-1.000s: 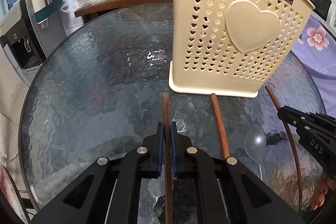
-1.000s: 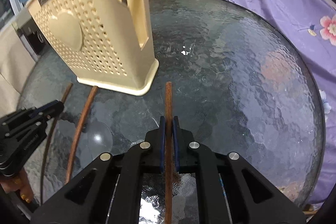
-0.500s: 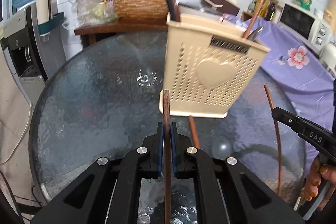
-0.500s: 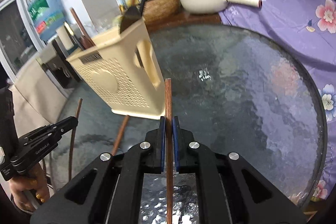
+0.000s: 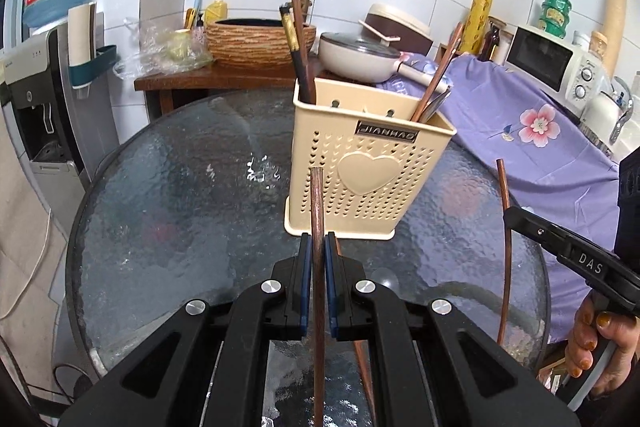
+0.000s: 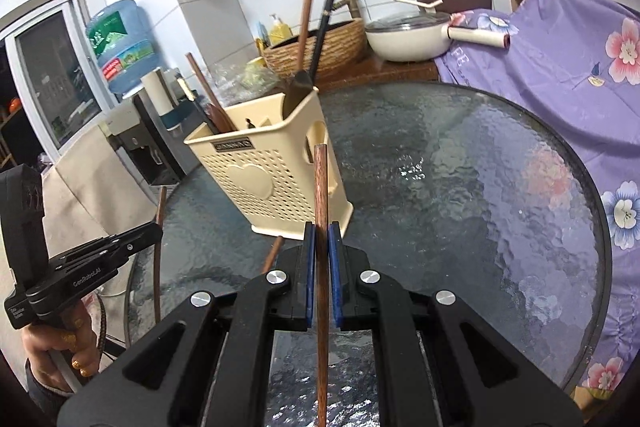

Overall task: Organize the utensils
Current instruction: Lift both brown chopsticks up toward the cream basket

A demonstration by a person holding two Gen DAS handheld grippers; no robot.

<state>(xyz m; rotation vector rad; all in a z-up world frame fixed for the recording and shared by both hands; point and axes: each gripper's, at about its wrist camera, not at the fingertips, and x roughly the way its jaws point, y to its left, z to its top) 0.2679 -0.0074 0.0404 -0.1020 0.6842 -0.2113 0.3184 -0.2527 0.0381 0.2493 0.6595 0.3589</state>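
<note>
My left gripper [image 5: 318, 239] is shut on a brown wooden chopstick [image 5: 317, 195], held above the round glass table [image 5: 180, 207], its tip pointing at the cream utensil holder [image 5: 368, 183]. The holder stands upright with several chopsticks and utensils in it. My right gripper [image 6: 321, 227] is shut on a second wooden chopstick [image 6: 321, 179], just right of the holder [image 6: 264, 183]. Each view shows the other gripper at its edge: the right gripper [image 5: 510, 215] with its chopstick [image 5: 505, 187], and the left gripper [image 6: 154, 229]. A loose chopstick [image 6: 274, 253] and a clear spoon [image 5: 384, 275] lie on the glass.
Behind the table a wooden side table [image 5: 208, 81] carries a woven basket [image 5: 256, 41] and a white pan [image 5: 360, 57]. A water dispenser [image 5: 36, 99] stands at left. A purple flowered cloth [image 5: 540, 147] and a microwave [image 5: 548, 61] are at right. A person's hand [image 5: 600, 351] grips each handle.
Both grippers have risen off the table with their chopsticks and tilted upward. The holder now looks smaller and farther, and the wall shelf has come into view.
</note>
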